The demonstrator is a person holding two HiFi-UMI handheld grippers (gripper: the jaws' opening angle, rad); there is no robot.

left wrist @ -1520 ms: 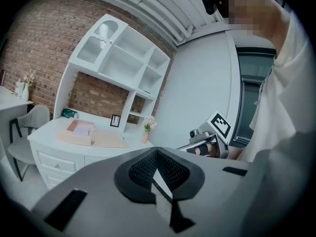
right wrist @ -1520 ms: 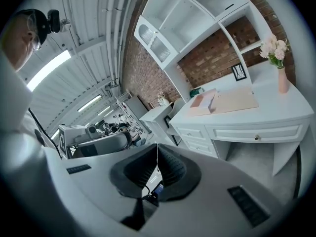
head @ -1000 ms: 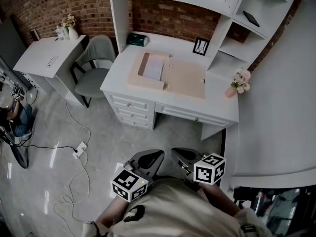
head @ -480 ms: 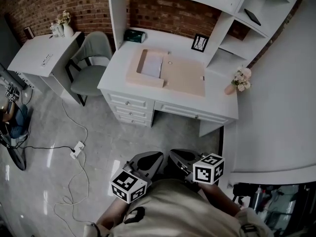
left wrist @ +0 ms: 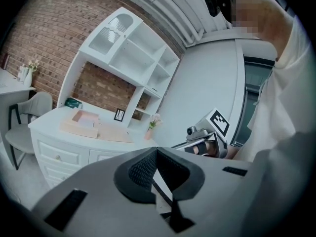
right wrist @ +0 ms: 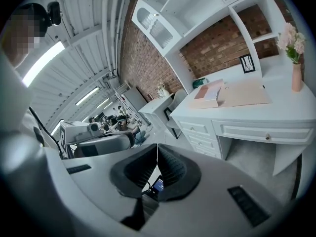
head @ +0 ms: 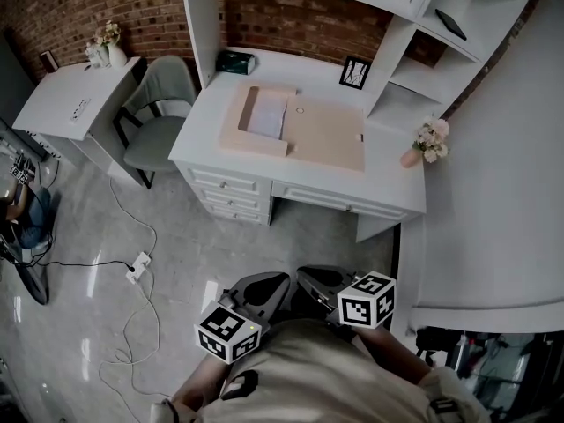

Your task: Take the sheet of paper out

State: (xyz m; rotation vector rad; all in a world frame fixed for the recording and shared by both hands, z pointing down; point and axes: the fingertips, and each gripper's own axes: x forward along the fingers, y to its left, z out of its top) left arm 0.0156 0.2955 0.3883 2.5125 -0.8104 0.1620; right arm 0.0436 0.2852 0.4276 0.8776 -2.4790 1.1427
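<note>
A white desk (head: 388, 196) with a shelved hutch (head: 414, 25) filled the upper middle of the head view, against a brick wall. One smaller white side table (head: 75, 95) stood at the upper left, and one grey chair (head: 157, 122) sat between the two.

On the desktop lay one flat beige file box (head: 326, 139), opened out. Its shallow tray formed the left part and its lid was spread flat to the right. A single sheet of paper (head: 267, 115) lay inside the tray, pale against the beige walls.

Two hand-held grippers showed at the bottom centre of the head view, close to the person's torso, each carrying one marker cube. The left gripper (head: 275, 280) had its jaws pressed together with nothing between them, as its own view confirmed (left wrist: 156, 149). The right gripper (head: 310, 278) was likewise closed and empty (right wrist: 157, 147). The sheet lay well apart from both, far up the frame across a stretch of grey floor.

Smaller things on the desk were one black picture frame (head: 354, 72), one teal tissue box (head: 236, 61) and one vase of pink flowers (head: 426, 144) at the right end. A second vase of flowers (head: 110, 51) stood on the side table. One power strip (head: 137, 265) lay on the floor at the left.
</note>
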